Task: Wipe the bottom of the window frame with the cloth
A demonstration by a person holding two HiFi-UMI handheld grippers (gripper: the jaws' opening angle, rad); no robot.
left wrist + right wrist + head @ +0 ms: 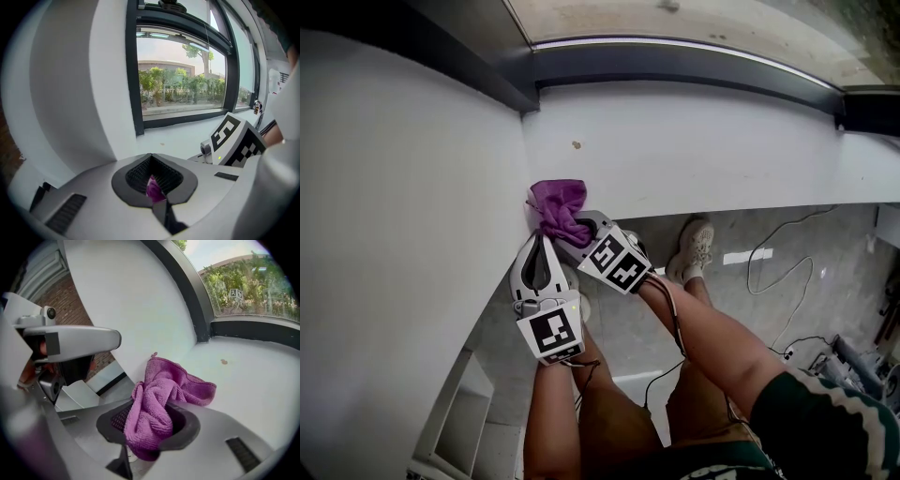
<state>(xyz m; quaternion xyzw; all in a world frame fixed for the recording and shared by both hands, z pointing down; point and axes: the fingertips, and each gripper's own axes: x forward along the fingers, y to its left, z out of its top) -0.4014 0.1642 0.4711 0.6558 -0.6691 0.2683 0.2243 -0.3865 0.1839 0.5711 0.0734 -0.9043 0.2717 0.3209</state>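
Observation:
A crumpled purple cloth (pixel 558 206) lies at the left end of the white sill (pixel 703 150), against the side wall. My right gripper (pixel 574 234) is shut on the cloth (pixel 154 413), which bunches out of its jaws onto the sill. My left gripper (pixel 542 242) is just left of it at the sill's edge, jaws shut. A scrap of purple (pixel 153 188) shows in the gap between its pads; I cannot tell if it is pinched. The dark bottom bar of the window frame (pixel 675 58) runs along the back of the sill (pixel 187 118).
The white side wall (pixel 403 216) closes off the left. A small brown speck (pixel 576 145) sits on the sill behind the cloth. Below the sill are the person's legs, a shoe (pixel 696 246) and cables (pixel 778 272) on the tiled floor.

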